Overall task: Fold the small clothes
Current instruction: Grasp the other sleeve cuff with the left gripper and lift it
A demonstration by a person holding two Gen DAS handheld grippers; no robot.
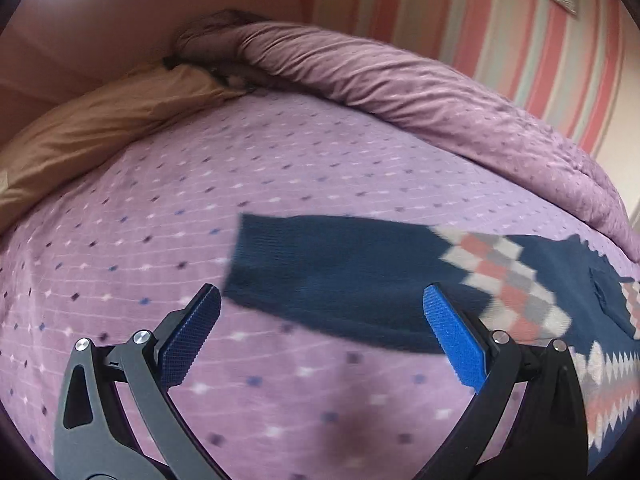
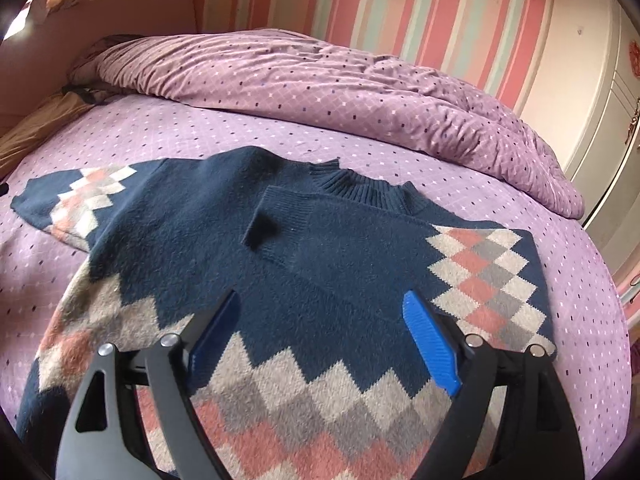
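Both wrist views look closely down on one sweater [image 2: 320, 248].

Rumpled purple duvet [image 2: 320, 84] along striped wall [image 2: 360, 0]; tan pillow [image 1: 92, 128] (far-left corner).

Sweater [image 1: 344, 280]: motion-blurred in left wrist view, body cut off at right edge. Hem [image 2: 304, 432] hidden behind right gripper [image 2: 320, 336] frame, cut by bottom edge. Pillow [image 1: 92, 136] clipped at left.

A navy sweater [image 2: 320, 264] with pink, grey and cream diamonds is lying flat on the bed [image 2: 248, 128]. One sleeve [image 2: 400, 248] is lying folded across its chest; the other sleeve [image 1: 340, 276] is stretching outward, seemingly flat.
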